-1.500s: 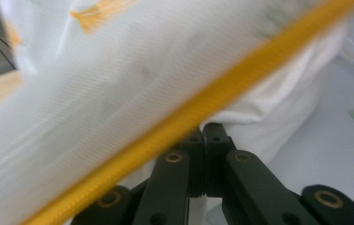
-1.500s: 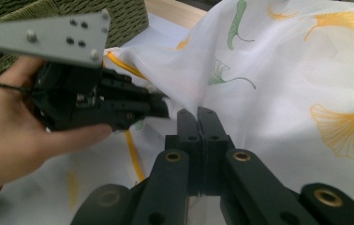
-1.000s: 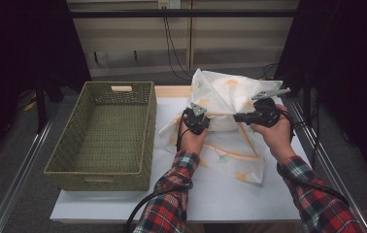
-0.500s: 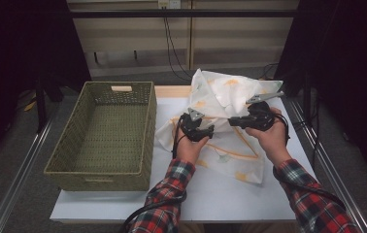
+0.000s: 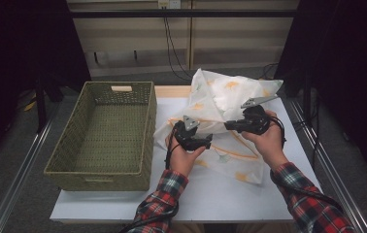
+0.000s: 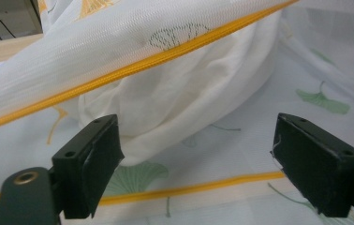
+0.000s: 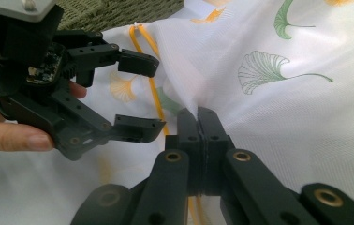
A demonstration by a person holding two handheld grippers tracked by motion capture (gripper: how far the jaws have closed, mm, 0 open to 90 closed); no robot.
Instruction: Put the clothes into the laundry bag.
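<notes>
The white fabric cover with orange and green ginkgo leaves and an orange zip (image 5: 223, 104) lies crumpled on the right half of the white table (image 5: 210, 194), its far part bunched up high and its near part spread flat toward the person. The folds hide how far it reaches underneath, and its true outline is hard to make out. The zip runs as a long orange line slanting across the cloth, roughly from the basket side toward the near right corner.

The right gripper (image 7: 197, 119) has its jaws pressed together, pinching a fold of the cover. The left gripper (image 6: 196, 159) has just been opening its jaws; they stand spread apart over the cloth with nothing between the pads. The olive-green woven basket (image 5: 105, 167) sits just beside the cover on the left, partly off the table edge.
</notes>
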